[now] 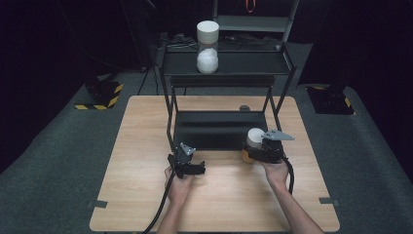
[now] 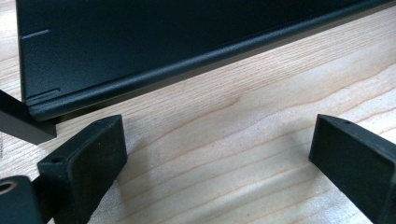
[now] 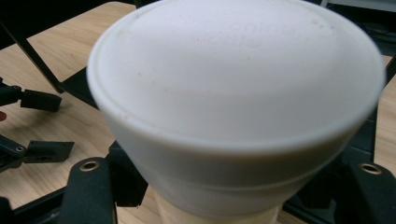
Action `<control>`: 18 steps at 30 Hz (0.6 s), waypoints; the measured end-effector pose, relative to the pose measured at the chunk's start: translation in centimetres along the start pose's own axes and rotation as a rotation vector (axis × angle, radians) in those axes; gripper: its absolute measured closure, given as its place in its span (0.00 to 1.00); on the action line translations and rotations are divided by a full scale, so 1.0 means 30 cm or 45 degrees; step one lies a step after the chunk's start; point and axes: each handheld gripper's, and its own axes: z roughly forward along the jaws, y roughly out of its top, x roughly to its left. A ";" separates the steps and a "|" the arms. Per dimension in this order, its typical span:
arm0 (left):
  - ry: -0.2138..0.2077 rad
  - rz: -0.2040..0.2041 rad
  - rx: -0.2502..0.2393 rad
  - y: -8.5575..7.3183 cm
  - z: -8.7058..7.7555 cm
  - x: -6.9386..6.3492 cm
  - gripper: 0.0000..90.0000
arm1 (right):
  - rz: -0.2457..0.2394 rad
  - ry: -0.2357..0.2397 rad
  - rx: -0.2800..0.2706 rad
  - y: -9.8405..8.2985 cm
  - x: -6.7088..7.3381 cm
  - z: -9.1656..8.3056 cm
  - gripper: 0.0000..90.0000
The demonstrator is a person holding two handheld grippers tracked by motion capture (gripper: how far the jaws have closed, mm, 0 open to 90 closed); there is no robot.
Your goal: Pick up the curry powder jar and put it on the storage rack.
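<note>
The right gripper [image 1: 254,148] is closed tight on a jar [image 1: 253,142] with a white lid [image 3: 233,74], holding it at the front right corner of the black shelf rack [image 1: 219,129], toward the right edge of the wooden table [image 1: 224,200]. The left gripper [image 1: 191,165] hovers near the rack's front left corner, jaws spread wide with nothing between them, only bare wood below. A second jar [image 1: 208,47] stands on the rack's top shelf.
</note>
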 end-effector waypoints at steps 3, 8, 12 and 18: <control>0.000 0.000 0.000 0.000 0.000 0.000 0.04 | -0.011 0.006 -0.001 0.022 -0.006 -0.013 0.37; -0.001 0.000 -0.001 0.000 0.000 0.001 0.04 | -0.025 0.006 -0.010 0.054 -0.014 -0.033 0.37; -0.001 -0.002 0.000 0.000 0.000 0.000 0.04 | -0.042 0.000 -0.019 0.085 -0.019 -0.052 0.37; -0.001 -0.003 0.000 0.000 0.001 0.000 0.04 | -0.046 0.002 -0.028 0.135 -0.030 -0.075 0.37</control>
